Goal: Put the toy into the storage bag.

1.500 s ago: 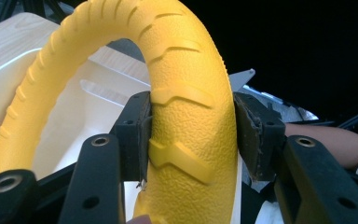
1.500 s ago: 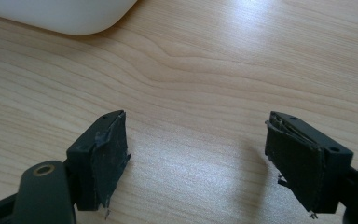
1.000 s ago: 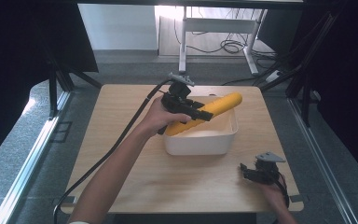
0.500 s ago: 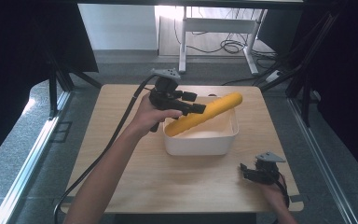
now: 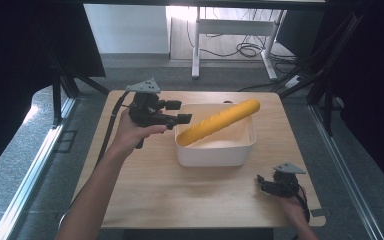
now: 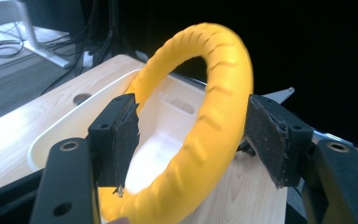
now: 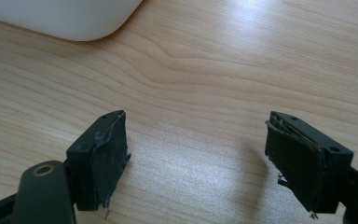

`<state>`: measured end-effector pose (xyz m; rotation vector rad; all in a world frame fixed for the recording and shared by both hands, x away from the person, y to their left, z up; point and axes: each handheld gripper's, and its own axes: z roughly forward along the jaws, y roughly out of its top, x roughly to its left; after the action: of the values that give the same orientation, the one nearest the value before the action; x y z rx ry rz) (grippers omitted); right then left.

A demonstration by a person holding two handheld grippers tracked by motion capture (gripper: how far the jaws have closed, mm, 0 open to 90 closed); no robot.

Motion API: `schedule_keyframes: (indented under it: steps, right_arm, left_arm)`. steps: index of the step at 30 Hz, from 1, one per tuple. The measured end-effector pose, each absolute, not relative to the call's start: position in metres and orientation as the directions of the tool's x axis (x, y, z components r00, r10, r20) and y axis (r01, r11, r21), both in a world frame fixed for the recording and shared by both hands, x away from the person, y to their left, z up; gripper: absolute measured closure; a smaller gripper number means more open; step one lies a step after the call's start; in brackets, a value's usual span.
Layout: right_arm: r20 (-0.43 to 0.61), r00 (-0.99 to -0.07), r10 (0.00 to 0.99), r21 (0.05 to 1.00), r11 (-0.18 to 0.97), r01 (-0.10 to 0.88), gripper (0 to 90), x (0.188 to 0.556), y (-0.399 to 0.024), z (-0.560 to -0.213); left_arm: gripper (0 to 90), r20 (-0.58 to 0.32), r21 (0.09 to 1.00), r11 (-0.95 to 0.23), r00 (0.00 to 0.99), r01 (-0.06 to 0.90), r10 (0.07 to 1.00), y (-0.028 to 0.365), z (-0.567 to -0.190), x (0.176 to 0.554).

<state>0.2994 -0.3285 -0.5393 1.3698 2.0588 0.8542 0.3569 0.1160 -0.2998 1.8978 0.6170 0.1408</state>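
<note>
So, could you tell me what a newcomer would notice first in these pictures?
The bright yellow ring leans tilted across the white tub at mid-table. The left gripper is just left of it, jaws open. The right gripper rests open at the table's near right corner.

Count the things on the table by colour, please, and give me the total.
Yellow: 1, the ring leaning in the tub
White: 1, the tub
Black: 2, the left gripper and the right gripper, each held in a hand
Total: 4
</note>
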Motion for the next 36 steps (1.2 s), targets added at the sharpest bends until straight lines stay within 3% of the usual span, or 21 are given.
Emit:
schedule_keyframes:
  steps: [14,25,36]
  right_arm:
    - [-0.076,-0.353,0.932,0.743,0.289,0.604,21.1,0.3,-0.328,-0.54]
    - [-0.072,-0.351,0.934,0.744,0.285,0.605,20.9,0.3,-0.328,-0.54]
    - [-0.075,-0.351,0.933,0.743,0.287,0.604,20.8,0.3,-0.327,-0.539]
  left_arm:
    - [36.1,-0.14,0.876,-0.309,0.809,0.37,0.571,0.144,-0.335,0.339]
    - [36.1,-0.182,0.862,-0.281,0.775,0.421,0.605,0.164,-0.375,0.323]
    - [36.0,-0.163,0.859,-0.285,0.753,0.426,0.637,0.168,-0.384,0.319]
